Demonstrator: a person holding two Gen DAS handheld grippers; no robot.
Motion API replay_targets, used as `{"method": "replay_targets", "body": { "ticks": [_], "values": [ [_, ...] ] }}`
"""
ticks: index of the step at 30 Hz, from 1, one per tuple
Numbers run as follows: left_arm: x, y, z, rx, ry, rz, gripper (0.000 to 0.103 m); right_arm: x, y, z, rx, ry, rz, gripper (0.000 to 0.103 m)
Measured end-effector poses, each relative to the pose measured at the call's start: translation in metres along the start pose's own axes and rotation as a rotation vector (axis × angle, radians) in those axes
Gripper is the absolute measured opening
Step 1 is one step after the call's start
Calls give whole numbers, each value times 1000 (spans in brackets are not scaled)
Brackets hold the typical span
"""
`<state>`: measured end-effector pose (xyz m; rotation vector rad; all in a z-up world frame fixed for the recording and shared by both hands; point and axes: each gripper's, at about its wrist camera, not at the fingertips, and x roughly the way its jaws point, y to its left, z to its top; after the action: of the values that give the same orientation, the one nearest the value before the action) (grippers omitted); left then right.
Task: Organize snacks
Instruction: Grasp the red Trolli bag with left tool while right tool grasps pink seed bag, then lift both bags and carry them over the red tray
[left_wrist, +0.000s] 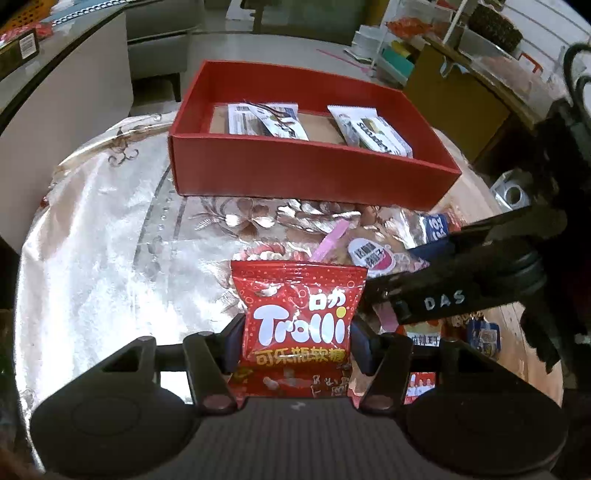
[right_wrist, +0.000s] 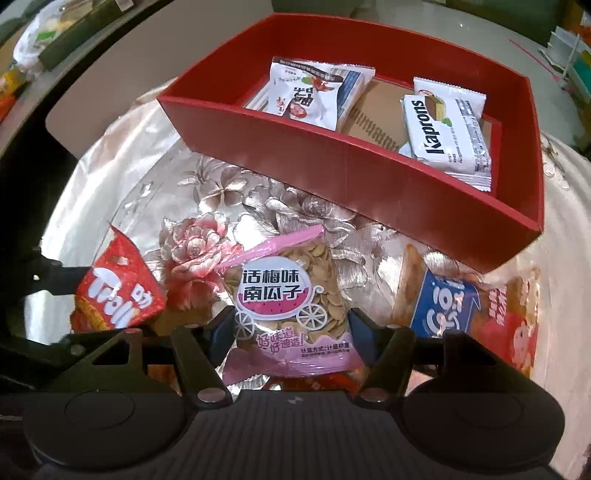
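Mid-task, pick phase on both sides. My left gripper (left_wrist: 295, 339) was clenched on the red Trolli gummy packet (left_wrist: 297, 325), pads pressed against both edges, packet upright at lower centre of the left wrist view. My right gripper (right_wrist: 291, 332) sat around the pumpkin seed packet (right_wrist: 284, 295), at lower centre of its own view; both pads met the packet's sides, so I read it as grasped, though whether it had lifted off the cloth I could not tell.

The red box (left_wrist: 314, 173) stood in the upper half of both views, open-topped, with a white date snack packet (right_wrist: 314, 92) at its left and white Kaprons wafer packets (right_wrist: 447, 129) at its right, bare cardboard floor between them.

Next move, as I judged it: carry each packet up over the near wall of the box and set it down in the free middle strip, one gripper at a time, since they worked close together. The soft bags might sag or catch on the rim.

Loose on the bench (left_wrist: 92, 258), a blue-labelled packet (right_wrist: 447, 302) lay at lower right of the right wrist view, near the box's corner.

The bench wore a shiny embossed floral cloth (right_wrist: 236, 206). Beyond it: a grey sofa (left_wrist: 162, 37) at upper left, cluttered shelving (left_wrist: 406, 40) at upper right of the left wrist view.
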<state>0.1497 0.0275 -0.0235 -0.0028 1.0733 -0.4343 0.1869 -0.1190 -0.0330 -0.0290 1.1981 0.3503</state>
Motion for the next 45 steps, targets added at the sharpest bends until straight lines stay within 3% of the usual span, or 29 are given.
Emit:
{"method": "replay_targets", "body": {
  "ticks": [8, 14, 24, 29, 35, 39, 45],
  "values": [
    [-4, 2, 5, -35, -26, 10, 51, -29, -10, 2, 57, -77, 80, 70],
    [-3, 0, 8, -38, -23, 15, 51, -36, -19, -3, 83, -80, 121, 70],
    [7, 0, 2, -11, 29, 26, 51, -10, -2, -9, -21, 9, 70, 73],
    [15, 7, -2, -18, 66, 56, 51, 6, 10, -10, -87, 20, -5, 86],
    [14, 6, -2, -20, 61, 53, 51, 4, 21, -7, -129, -15, -56, 68],
    [11, 7, -1, -27, 49, 47, 51, -2, 18, -7, -116, -12, -16, 66],
    [4, 11, 5, -63, 25, 27, 51, -20, -2, -5, 2, -49, 86, 66]
  ]
}}
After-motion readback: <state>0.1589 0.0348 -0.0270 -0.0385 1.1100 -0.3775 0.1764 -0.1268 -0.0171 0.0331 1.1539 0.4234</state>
